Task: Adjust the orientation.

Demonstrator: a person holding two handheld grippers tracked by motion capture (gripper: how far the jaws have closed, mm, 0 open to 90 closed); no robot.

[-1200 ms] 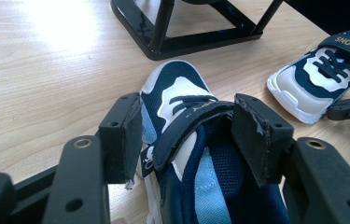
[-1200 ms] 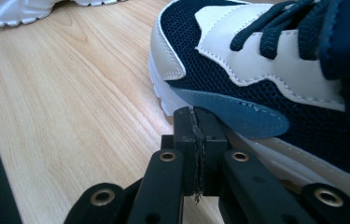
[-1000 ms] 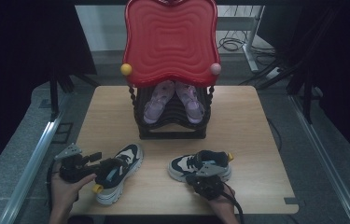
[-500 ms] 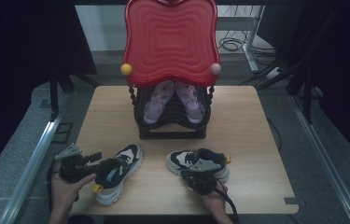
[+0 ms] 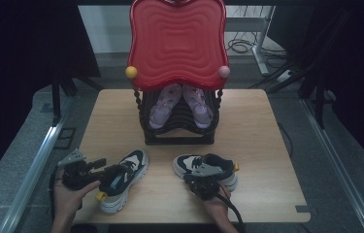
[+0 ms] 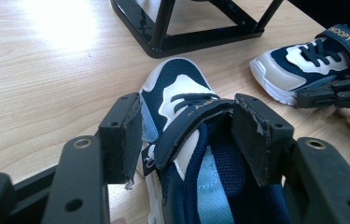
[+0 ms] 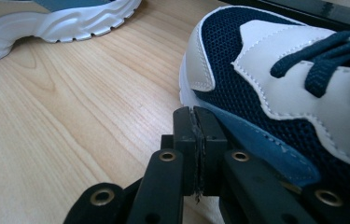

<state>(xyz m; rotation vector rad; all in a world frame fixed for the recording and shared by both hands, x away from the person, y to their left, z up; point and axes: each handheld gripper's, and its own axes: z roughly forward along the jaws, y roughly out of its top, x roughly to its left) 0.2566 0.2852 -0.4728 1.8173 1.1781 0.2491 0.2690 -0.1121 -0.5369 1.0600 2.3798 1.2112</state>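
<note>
- The left gripper (image 5: 103,171) sits at the near left of the wooden surface (image 5: 267,145), held by the person's left hand (image 5: 68,196).
- Its jaws stand spread around the heel end of the left sneaker (image 5: 121,178); in the left gripper view one pad lies against the shoe's outer side and the other sits by the strap (image 6: 196,123) at the collar.
- That navy and white sneaker points away from the person, toward the black rack (image 5: 179,121).
- The right gripper (image 5: 204,187) is at the near side of the right sneaker (image 5: 206,170), which lies crosswise, just right of the first shoe and apart from it.
- The right gripper's jaws are pressed together with nothing between them, their tips just beside the sneaker's side (image 7: 275,93).
- A pair of pink shoes (image 5: 179,104) rests on the rack under a red wavy tray (image 5: 177,43).
</note>
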